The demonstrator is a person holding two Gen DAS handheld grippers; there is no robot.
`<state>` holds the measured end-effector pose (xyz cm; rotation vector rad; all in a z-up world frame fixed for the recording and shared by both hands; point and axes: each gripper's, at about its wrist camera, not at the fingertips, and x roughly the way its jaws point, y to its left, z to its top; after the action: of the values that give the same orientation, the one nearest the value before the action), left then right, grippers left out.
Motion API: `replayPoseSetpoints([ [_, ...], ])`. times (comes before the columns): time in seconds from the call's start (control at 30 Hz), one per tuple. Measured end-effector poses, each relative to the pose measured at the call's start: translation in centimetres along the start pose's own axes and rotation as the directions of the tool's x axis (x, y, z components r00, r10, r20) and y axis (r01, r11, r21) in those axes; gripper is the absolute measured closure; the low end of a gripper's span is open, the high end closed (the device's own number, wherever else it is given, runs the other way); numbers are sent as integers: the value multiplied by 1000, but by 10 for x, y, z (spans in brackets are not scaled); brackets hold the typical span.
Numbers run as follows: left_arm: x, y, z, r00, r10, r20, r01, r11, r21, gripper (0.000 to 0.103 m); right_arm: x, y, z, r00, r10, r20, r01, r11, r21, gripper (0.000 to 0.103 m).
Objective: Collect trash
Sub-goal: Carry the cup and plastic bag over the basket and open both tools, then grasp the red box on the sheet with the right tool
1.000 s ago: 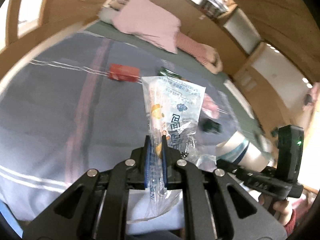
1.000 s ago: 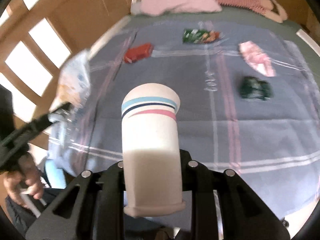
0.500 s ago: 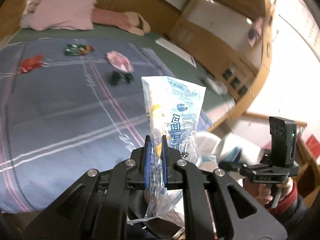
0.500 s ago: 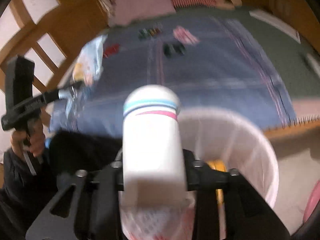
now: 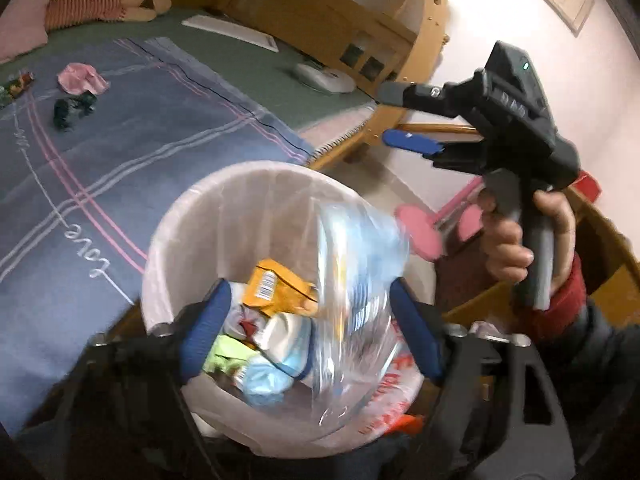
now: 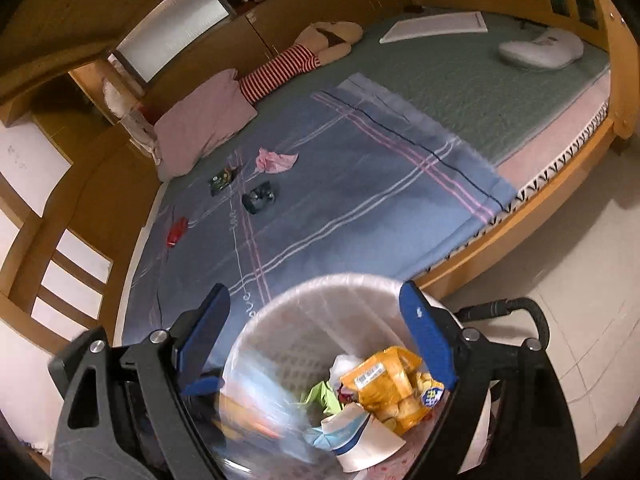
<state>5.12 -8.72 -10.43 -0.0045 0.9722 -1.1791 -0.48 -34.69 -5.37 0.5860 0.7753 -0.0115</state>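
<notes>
My left gripper [image 5: 310, 304] hangs over the white lined bin [image 5: 240, 176], its jaws opening. A clear printed plastic bag [image 5: 356, 264] drops, blurred, between the blue pads, which do not touch it. The right gripper [image 6: 314, 296] is above the same bin [image 6: 320, 284] with its jaws opening and nothing between them. The striped paper cup [image 6: 352, 436] lies inside beside an orange snack bag [image 6: 392, 392]. In the left wrist view the right gripper [image 5: 390, 116] shows at upper right, held by a hand [image 5: 516, 248].
On the blue bedspread [image 6: 360, 200] lie a pink crumpled scrap [image 6: 276, 159], a dark green wad [image 6: 260, 198], a green wrapper [image 6: 222, 178] and a red wrapper [image 6: 177, 231]. The wooden bed frame [image 6: 540, 216] runs beside the bin. A pillow [image 6: 200, 128] and plush toy [image 6: 304, 56] lie further back.
Both grippers swung from the bed to above the bin and opened. The left let go of the plastic bag. The right released the paper cup, which now lies in the bin.
</notes>
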Motion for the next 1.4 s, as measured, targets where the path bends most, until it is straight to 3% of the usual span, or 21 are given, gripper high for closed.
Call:
replayPoseSetpoints([
  [0.13, -40, 39, 15, 991, 72, 116, -59, 992, -114, 20, 15, 9, 16, 1000, -20, -10, 19, 997, -75, 17],
  [0.2, -65, 66, 28, 963, 213, 163, -183, 966, -184, 17, 32, 29, 25, 999, -6, -32, 3, 994, -107, 17],
  [0.23, -87, 91, 38, 909, 383, 163, -332, 904, -271, 16, 40, 36, 28, 999, -1, -40, -4, 993, -117, 17],
  [0.27, -101, 105, 42, 871, 466, 154, -401, 857, -323, 16, 58, 58, 34, 998, 20, -67, -30, 988, -151, 17],
  [0.3, -122, 129, 46, 815, 560, 146, -471, 789, -395, 13, 69, 70, 37, 996, 32, -81, -46, 984, -170, 17],
  [0.33, -135, 145, 47, 786, 600, 145, -495, 752, -435, 9, 80, 84, 39, 995, 44, -95, -62, 980, -192, 17],
  [0.4, -168, 193, 41, 716, 690, 108, -534, 640, -552, 9, 121, 128, 45, 988, 68, -137, -103, 958, -267, 17],
  [0.5, -193, 244, 14, 670, 739, 73, -527, 543, -654, 8, 185, 188, 49, 977, 88, -194, -149, 933, -328, 17],
  [0.57, -210, 278, -13, 636, 771, 25, -515, 448, -731, 8, 242, 232, 50, 959, 114, -258, -200, 921, -335, 16],
  [0.67, -240, 314, -38, 635, 773, -12, -437, 346, -830, 9, 309, 274, 52, 927, 152, -342, -253, 927, -275, 16],
  [0.8, -273, 335, -59, 623, 781, -33, -391, 274, -879, 8, 410, 328, 49, 878, 249, -408, -318, 942, -111, 16],
  [0.87, -283, 346, -70, 633, 774, -34, -355, 250, -901, 8, 446, 344, 45, 847, 305, -436, -348, 937, -20, 16],
  [0.93, -298, 359, -86, 635, 772, -29, -287, 201, -937, 8, 482, 353, 39, 808, 379, -452, -352, 924, 147, 16],
  [0.97, -305, 365, -97, 634, 773, -34, -249, 162, -955, 8, 489, 359, 36, 806, 385, -450, -344, 923, 175, 16],
  [1.0, -310, 370, -105, 632, 773, -49, -227, 124, -966, 8, 499, 362, 33, 815, 371, -446, -316, 929, 195, 16],
  [1.07, -312, 372, -109, 638, 767, -65, -222, 103, -970, 8, 517, 364, 31, 850, 286, -442, -235, 958, 167, 16],
  [1.17, -306, 370, -104, 668, 742, -56, -241, 145, -960, 8, 531, 358, 31, 884, 254, -393, -185, 961, 204, 17],
  [1.23, -300, 368, -100, 681, 730, -59, -259, 165, -952, 8, 539, 353, 40, 915, 225, -336, -161, 965, 209, 19],
  [1.27, -297, 367, -98, 684, 727, -62, -267, 170, -949, 8, 543, 354, 47, 940, 166, -299, -123, 980, 158, 21],
  [1.33, -296, 367, -97, 687, 723, -72, -275, 167, -947, 8, 549, 355, 51, 951, 121, -284, -95, 990, 104, 35],
  [1.4, -297, 368, -100, 691, 719, -77, -267, 155, -951, 8, 553, 351, 56, 950, 146, -275, -125, 988, 95, 61],
])
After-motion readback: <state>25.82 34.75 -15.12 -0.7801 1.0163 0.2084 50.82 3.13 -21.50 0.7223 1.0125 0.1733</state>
